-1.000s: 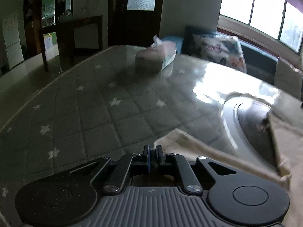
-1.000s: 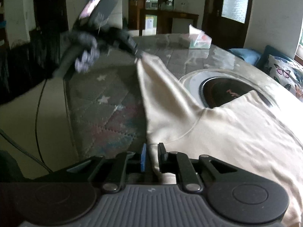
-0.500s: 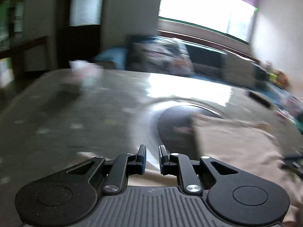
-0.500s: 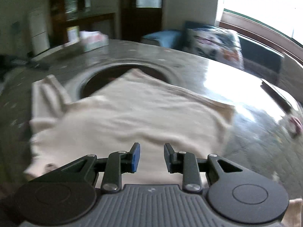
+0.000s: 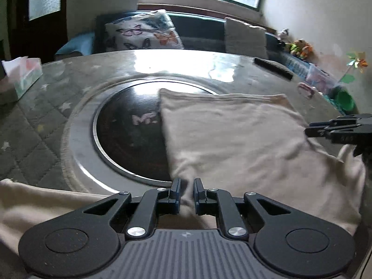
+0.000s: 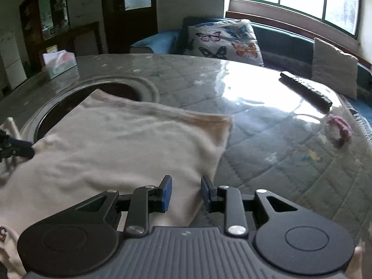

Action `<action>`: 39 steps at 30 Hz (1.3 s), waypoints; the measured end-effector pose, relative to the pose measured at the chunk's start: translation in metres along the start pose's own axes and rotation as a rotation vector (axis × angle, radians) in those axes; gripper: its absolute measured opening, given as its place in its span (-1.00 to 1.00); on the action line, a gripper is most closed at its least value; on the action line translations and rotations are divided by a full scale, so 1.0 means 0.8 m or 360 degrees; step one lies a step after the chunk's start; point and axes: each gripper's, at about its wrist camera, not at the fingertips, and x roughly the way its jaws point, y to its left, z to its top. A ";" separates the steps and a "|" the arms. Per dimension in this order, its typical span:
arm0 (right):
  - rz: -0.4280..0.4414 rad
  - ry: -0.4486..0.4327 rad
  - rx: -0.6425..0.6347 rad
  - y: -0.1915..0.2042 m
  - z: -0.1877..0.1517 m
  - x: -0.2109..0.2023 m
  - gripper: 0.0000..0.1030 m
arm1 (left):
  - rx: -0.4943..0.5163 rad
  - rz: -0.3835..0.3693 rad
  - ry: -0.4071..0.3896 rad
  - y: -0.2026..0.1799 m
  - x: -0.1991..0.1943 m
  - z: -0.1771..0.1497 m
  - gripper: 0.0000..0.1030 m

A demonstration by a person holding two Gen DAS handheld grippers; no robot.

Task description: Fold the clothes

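A cream shirt lies spread flat on the round table, partly over the dark round hob in the table's middle; it also shows in the right wrist view. My left gripper is open, its jaws a little apart just above the shirt's near left edge, gripping nothing. My right gripper is open wider over the shirt's near right corner. The right gripper's tips show at the right edge of the left wrist view; the left gripper's tips show at the left edge of the right wrist view.
A tissue box stands at the table's far left. A black remote and a pink item lie on the right side. The dark hob sits mid-table. A sofa with a butterfly cushion stands behind.
Both grippers swung right and came down to the shirt's near edge. The left gripper was shut on a raised sleeve and has let go. The shirt now lies flat; the right jaws opened wider.
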 end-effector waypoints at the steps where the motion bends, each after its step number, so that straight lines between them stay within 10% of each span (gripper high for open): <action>1: -0.0006 -0.0006 0.0002 -0.003 0.004 0.002 -0.48 | -0.0011 0.0011 0.0007 0.004 0.000 0.000 -0.73; 18: -0.0064 0.0004 0.0020 -0.034 0.058 0.068 -0.48 | 0.0061 0.0152 -0.0018 0.015 0.105 0.115 -0.70; 30: -0.0036 0.0010 -0.0093 -0.028 0.070 0.058 -0.46 | 0.0099 0.0193 -0.0029 0.006 0.116 0.124 -0.69; 39: 0.0170 0.0069 -0.0340 0.049 0.023 -0.014 -0.35 | 0.0221 0.0058 -0.0040 -0.053 0.060 0.073 -0.12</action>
